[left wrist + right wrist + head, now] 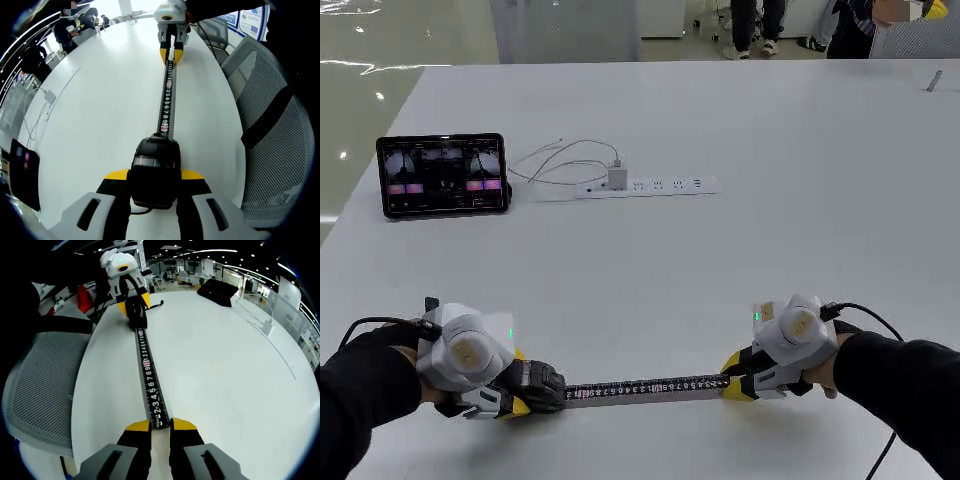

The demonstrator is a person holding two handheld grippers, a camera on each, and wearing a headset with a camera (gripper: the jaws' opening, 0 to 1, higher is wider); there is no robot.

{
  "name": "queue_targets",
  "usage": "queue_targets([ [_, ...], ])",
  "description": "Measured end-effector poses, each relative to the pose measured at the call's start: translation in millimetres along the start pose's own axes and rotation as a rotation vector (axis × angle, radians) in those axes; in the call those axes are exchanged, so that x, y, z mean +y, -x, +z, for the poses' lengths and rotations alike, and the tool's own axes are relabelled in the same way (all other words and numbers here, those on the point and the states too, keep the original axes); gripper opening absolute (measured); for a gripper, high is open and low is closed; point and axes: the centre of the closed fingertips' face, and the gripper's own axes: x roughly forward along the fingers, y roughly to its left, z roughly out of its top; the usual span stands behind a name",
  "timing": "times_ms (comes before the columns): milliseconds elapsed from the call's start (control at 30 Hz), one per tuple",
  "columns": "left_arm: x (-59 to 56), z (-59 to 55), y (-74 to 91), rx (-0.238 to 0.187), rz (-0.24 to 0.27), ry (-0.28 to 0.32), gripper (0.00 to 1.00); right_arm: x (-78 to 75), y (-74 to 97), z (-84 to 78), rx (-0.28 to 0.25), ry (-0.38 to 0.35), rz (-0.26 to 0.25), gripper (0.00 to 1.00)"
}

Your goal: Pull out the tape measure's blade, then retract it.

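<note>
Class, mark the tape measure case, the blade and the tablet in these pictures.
case (155, 175), left gripper view, black top face.
blade (148, 372), right gripper view, middle of the numbered strip.
tablet (444, 172), head view, centre of the screen.

Before you, a white table (720, 270) holds a dark tablet (444, 174) at far left, a white power strip (645, 186) with charger (617, 177) and looping cables (555, 160) beside it, and the tape measure's blade (645, 389) stretched along your near edge.
</note>
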Motion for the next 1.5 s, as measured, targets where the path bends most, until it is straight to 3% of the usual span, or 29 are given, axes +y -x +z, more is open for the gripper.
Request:
queue_targets([
  [1500, -0.1, -0.3, -0.2, 0.001, 0.003, 0.001, 0.30, -3.1, 14.9, -19.0, 0.004, -0.023, -0.018, 0.09],
])
